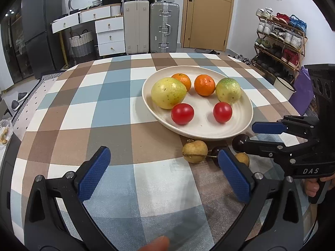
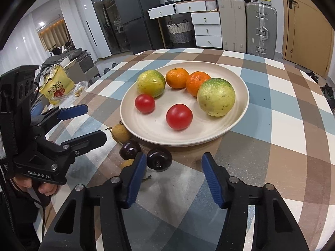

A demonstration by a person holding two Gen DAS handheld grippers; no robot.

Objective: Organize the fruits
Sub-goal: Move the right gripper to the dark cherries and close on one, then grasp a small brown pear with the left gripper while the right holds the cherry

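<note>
A cream plate (image 1: 240, 123) (image 2: 234, 71) on the checked tablecloth holds two yellow-green fruits (image 1: 168, 93) (image 2: 216, 97), two oranges (image 1: 204, 85) (image 2: 177, 78) and two red tomatoes (image 1: 182, 113) (image 2: 179, 116). On the cloth in front of it lie a tan longan (image 1: 195, 151) (image 2: 121, 133), a second one (image 1: 242, 158) and two dark cherries (image 2: 159, 158) (image 2: 129, 150). My left gripper (image 1: 163, 173) (image 2: 90, 123) is open and empty, left of them. My right gripper (image 2: 173, 177) (image 1: 249, 133) is open, with one cherry just past its left fingertip.
A yellow snack bag (image 2: 56, 86) lies off the table's left side. Suitcases (image 1: 164, 27), white drawers (image 1: 108, 35), a shoe rack (image 1: 280, 39) and a door (image 1: 207, 12) stand behind the round table.
</note>
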